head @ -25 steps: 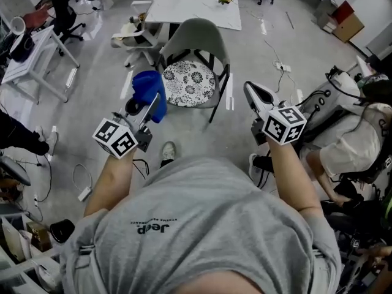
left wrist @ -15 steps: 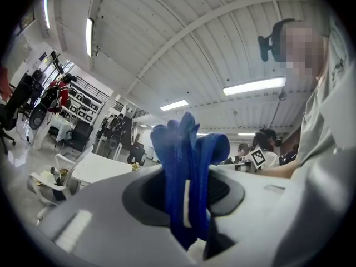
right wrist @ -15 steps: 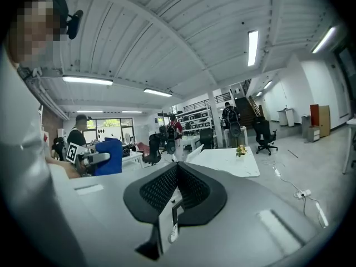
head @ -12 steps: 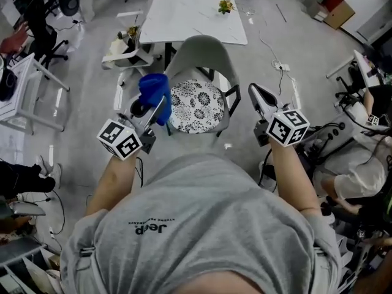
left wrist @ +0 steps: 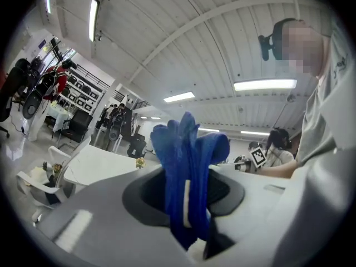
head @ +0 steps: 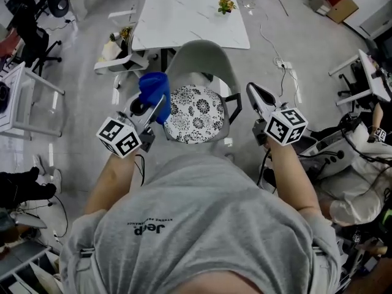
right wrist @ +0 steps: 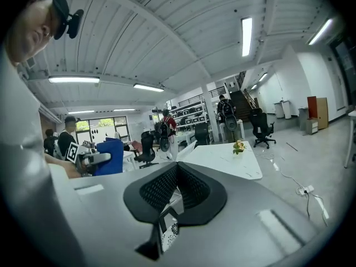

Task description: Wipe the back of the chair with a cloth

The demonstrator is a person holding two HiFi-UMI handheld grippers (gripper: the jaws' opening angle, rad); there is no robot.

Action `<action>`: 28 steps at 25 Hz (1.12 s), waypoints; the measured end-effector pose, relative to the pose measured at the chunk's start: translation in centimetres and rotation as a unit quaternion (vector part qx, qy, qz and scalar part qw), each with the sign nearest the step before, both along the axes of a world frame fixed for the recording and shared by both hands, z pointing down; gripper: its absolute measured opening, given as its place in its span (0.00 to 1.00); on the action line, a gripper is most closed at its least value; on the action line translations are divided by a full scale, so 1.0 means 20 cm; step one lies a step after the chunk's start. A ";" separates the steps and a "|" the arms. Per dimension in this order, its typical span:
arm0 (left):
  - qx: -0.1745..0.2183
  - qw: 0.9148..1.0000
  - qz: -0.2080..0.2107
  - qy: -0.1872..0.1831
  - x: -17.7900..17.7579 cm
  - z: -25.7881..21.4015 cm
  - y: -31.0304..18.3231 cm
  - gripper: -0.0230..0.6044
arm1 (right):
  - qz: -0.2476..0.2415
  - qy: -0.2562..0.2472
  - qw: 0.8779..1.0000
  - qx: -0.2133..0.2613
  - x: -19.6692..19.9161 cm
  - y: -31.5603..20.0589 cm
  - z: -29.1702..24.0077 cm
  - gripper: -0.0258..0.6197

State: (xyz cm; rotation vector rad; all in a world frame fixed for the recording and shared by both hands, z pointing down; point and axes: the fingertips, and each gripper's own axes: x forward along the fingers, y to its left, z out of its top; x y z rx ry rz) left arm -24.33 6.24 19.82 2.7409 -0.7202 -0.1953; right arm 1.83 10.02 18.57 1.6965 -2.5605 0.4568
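Observation:
The chair stands just ahead of me, with a grey shell back (head: 205, 54) and a black-and-white patterned seat cushion (head: 195, 112). My left gripper (head: 159, 101) is shut on a blue cloth (head: 153, 89), which bunches up above the jaws at the chair's left side. In the left gripper view the cloth (left wrist: 189, 166) hangs clamped between the jaws of that gripper (left wrist: 188, 196). My right gripper (head: 253, 90) hovers at the chair's right side, shut and holding nothing. In its own view the right gripper (right wrist: 177, 177) has its pads closed together, and the cloth (right wrist: 108, 156) shows far left.
A white table (head: 184, 17) with a small potted plant (head: 226, 5) stands beyond the chair. A white stool with clutter (head: 119, 48) is to its left. Cables and a power strip (head: 283, 65) lie on the floor at right. A seated person (head: 358, 195) is at far right.
The view has closed in on the chair. It now sits nearer and more squarely between my two grippers. Both grippers keep their pose, the left still holding the cloth.

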 end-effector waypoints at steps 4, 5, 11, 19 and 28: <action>-0.011 1.000 -0.025 -0.014 0.16 0.07 -0.13 0.33 | -0.026 -0.009 1.000 -0.001 0.15 -0.23 0.08 0.03; -0.013 0.999 -0.035 -0.019 0.21 0.08 -0.16 0.33 | -0.038 -0.010 0.999 0.001 0.19 -0.31 0.11 0.04; -0.059 0.989 -0.135 -0.024 0.50 0.16 -0.34 0.33 | -0.143 0.024 0.989 -0.001 0.32 -0.75 0.27 0.04; -0.107 0.980 -0.153 -0.060 0.63 0.41 -0.66 0.33 | -0.138 0.016 0.990 -0.039 0.51 -1.02 0.52 0.04; -0.110 0.966 -0.166 -0.165 0.54 0.98 -1.21 0.33 | -0.039 0.060 0.994 -0.083 0.66 -1.22 0.86 0.04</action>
